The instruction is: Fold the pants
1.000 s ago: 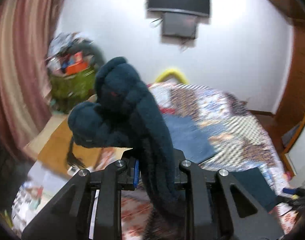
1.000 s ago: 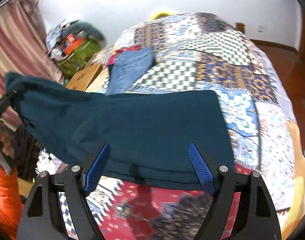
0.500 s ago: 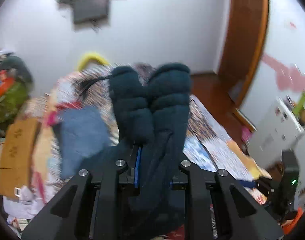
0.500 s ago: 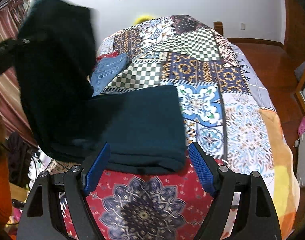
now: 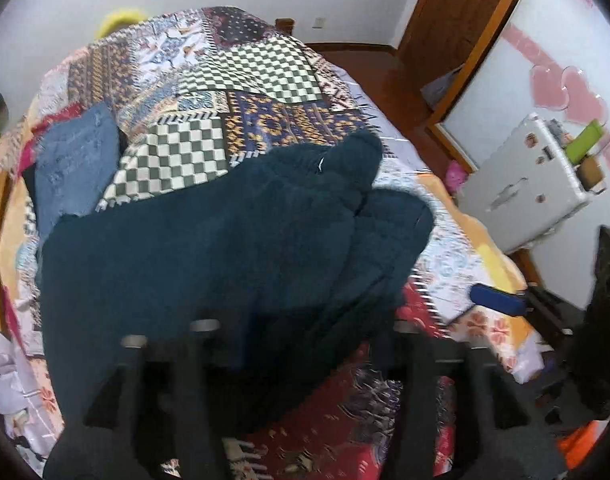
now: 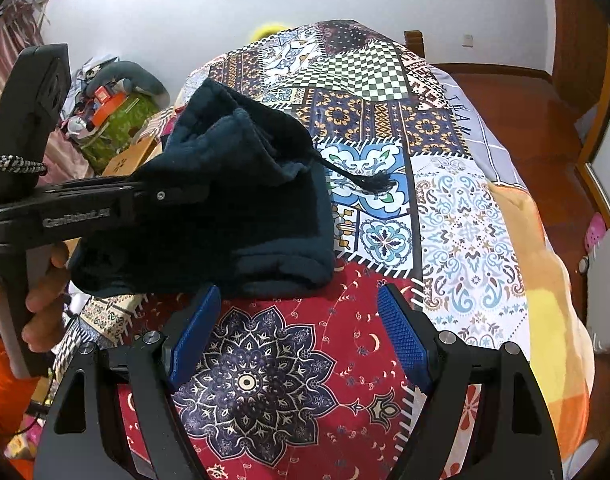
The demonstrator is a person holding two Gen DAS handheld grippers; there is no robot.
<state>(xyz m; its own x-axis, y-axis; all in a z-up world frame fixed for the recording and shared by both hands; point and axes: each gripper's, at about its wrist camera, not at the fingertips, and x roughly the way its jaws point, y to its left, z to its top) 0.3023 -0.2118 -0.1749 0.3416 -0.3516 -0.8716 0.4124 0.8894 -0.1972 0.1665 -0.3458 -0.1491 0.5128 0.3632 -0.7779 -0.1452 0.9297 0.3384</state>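
Dark teal fleece pants (image 5: 225, 248) lie folded in a thick bundle on the patchwork quilt (image 5: 265, 72) of a bed. My left gripper (image 5: 301, 324) points down at them, blurred; its jaws are opening, with the upper cloth layer still between them but no pad pressing. From the right wrist view the left gripper (image 6: 177, 196) reaches in from the left, sunk into the pants (image 6: 265, 208), whose drawstring (image 6: 365, 182) trails to the right. My right gripper (image 6: 299, 292) hovers open just in front of the bundle's near edge, holding nothing.
Folded blue jeans (image 5: 77, 164) lie at the quilt's left side. A white case (image 5: 533, 184) and a wooden door frame (image 5: 445, 40) stand to the right of the bed. A cluttered pile (image 6: 113, 116) and a cardboard box (image 6: 133, 156) sit left of it. A hand (image 6: 45, 296) holds the left gripper.
My left gripper carried the pants' raised end over from the left and down onto the folded part, then spread its jaws. The right gripper stayed open and drew back a little.
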